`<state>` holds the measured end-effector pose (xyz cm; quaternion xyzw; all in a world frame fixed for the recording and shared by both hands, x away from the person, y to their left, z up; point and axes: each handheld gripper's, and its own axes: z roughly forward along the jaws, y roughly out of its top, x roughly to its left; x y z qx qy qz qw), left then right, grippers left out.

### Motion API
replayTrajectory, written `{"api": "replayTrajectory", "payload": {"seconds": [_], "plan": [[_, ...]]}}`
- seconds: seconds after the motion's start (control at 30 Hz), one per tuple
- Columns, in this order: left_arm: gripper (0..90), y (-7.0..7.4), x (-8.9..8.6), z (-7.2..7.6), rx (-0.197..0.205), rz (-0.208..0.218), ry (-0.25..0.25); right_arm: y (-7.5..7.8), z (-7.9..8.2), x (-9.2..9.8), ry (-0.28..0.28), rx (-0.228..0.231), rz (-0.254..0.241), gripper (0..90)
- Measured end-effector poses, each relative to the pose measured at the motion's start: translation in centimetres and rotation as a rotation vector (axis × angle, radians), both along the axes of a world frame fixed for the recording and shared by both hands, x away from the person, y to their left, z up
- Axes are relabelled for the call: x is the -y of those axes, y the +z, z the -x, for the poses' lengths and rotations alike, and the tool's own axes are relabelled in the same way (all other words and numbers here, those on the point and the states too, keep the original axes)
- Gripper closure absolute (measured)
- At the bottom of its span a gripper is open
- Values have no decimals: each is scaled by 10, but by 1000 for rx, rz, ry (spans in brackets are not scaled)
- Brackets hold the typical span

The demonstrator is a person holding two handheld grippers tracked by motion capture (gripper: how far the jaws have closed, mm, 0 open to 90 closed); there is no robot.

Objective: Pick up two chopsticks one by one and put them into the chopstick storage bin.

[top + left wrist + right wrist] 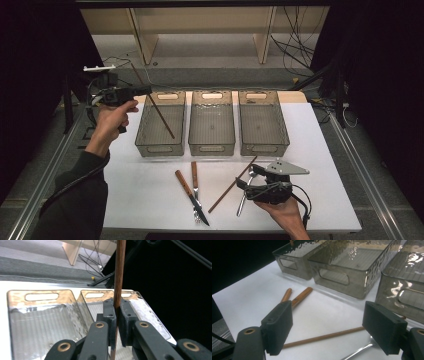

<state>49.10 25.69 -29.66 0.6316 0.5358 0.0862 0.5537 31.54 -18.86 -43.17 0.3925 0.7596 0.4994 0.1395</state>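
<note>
High view: left gripper [142, 90] clamped on thin brown wooden chopstick [161, 115], tip over leftmost smoked-plastic bin [142, 135]. Looks like the drop step; next, lower and release. Right gripper [328, 331] jaws wide apart, nothing between, above second chopstick [322, 338] on white table [150, 200].

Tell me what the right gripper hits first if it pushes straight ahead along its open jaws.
Most likely the loose chopstick on the table, lying across the gap between the open jaws of the right gripper. Depth is unclear; the middle bin stands farther on.
</note>
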Motion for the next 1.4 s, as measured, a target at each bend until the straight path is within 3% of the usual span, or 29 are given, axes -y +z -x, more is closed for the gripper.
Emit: {"api": "replayTrajectory", "payload": {"seconds": [0.2,0.47,0.8,1.1,1.4], "plan": [[851,-5,0,-18,-40,-29,29,-2,1,2,0,-7,0,236],[850,-29,11,-36,-108,-40,45,-2,2,3,2,-6,-3,232],[850,-54,18,-44,-165,-51,53,-3,3,4,5,-1,-13,223],[847,-66,21,-48,-215,-44,37,-4,4,3,8,-7,-15,219],[840,-74,28,-48,-234,-60,20,-4,4,4,8,-7,-15,219]]}}
